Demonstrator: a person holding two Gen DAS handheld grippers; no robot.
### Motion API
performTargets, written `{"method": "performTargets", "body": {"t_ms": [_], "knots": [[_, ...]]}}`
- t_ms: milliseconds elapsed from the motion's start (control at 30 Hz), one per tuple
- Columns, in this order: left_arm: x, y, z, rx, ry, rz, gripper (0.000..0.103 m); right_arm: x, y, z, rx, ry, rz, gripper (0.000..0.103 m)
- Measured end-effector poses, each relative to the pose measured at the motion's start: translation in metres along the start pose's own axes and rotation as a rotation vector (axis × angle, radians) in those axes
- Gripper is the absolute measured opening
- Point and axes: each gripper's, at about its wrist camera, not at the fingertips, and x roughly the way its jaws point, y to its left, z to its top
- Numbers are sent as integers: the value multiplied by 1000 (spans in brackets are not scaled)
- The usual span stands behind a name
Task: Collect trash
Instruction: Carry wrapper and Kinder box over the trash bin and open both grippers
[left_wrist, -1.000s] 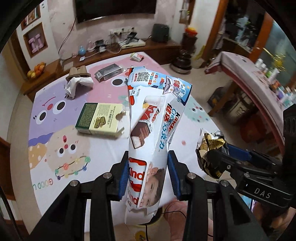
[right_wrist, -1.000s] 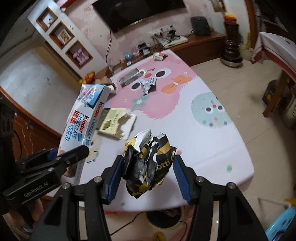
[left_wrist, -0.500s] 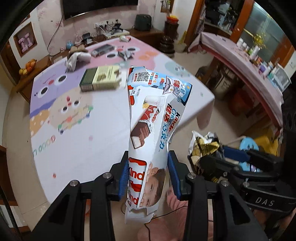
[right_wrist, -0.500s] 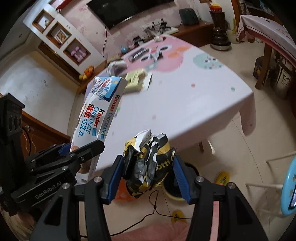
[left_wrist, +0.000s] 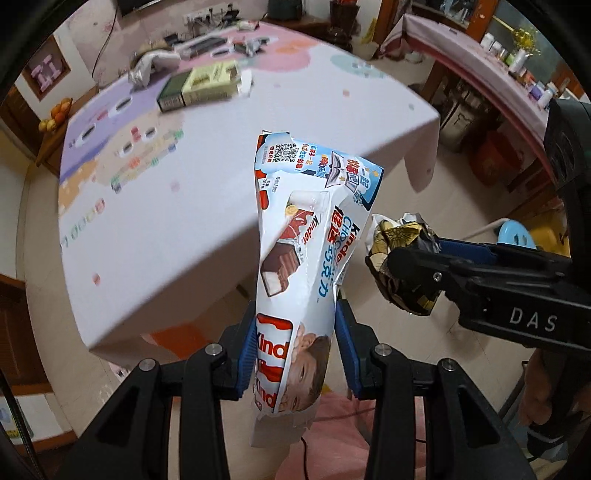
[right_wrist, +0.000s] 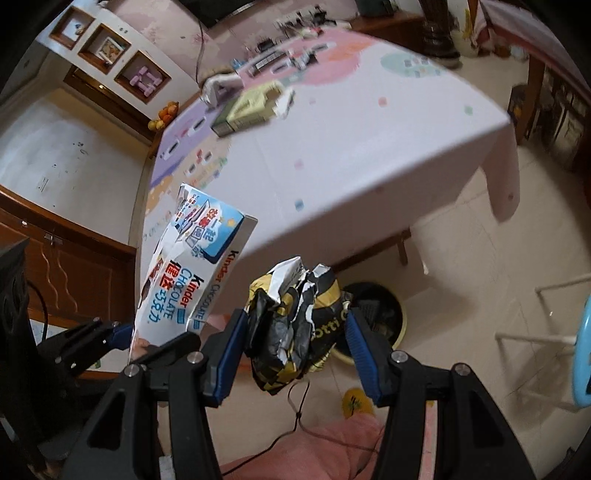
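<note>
My left gripper (left_wrist: 295, 354) is shut on a white Kinder chocolate box (left_wrist: 306, 258), which stands upright between the blue pads. In the right wrist view the same box (right_wrist: 184, 277) and left gripper (right_wrist: 122, 336) sit at the lower left. My right gripper (right_wrist: 295, 339) is shut on a crumpled black and gold wrapper (right_wrist: 295, 325). That wrapper (left_wrist: 402, 258) also shows at the right of the left wrist view. Both grippers hang off the table's near edge, over the floor. A dark bin with a yellow rim (right_wrist: 380, 310) stands on the floor just behind the wrapper.
The table (right_wrist: 351, 147) with its cartoon cloth still bears a green box (right_wrist: 247, 107), a white crumpled paper (left_wrist: 147, 64) and small items at its far end. A blue stool (right_wrist: 583, 354) stands to the right. A pink cloth (right_wrist: 332, 443) and a cable lie below.
Both grippers have drawn back from above the table past its near edge and sunk lower, each still holding its piece. The floor and the bin have come into view.
</note>
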Motion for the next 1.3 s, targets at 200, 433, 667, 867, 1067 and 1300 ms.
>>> {"method": "performTargets", "body": {"t_ms": [200,433,667,867,1067,1300], "knots": [[45,-11,-23,-44,59,19,38,37,-27,-26,22,80,25,55],[116,-7,-45,-135,147,31,39,96,-74,-51,114,186,6,55],[206,-7,-60,-184,226,20,40,161,-111,-59,148,270,-51,55],[275,-7,-57,-218,258,-1,46,231,-138,-58,178,325,-82,56],[322,2,-50,-222,260,7,65,277,-150,-50,205,330,-70,61],[331,18,-53,-247,266,13,88,305,-159,-44,231,328,-75,72]]}}
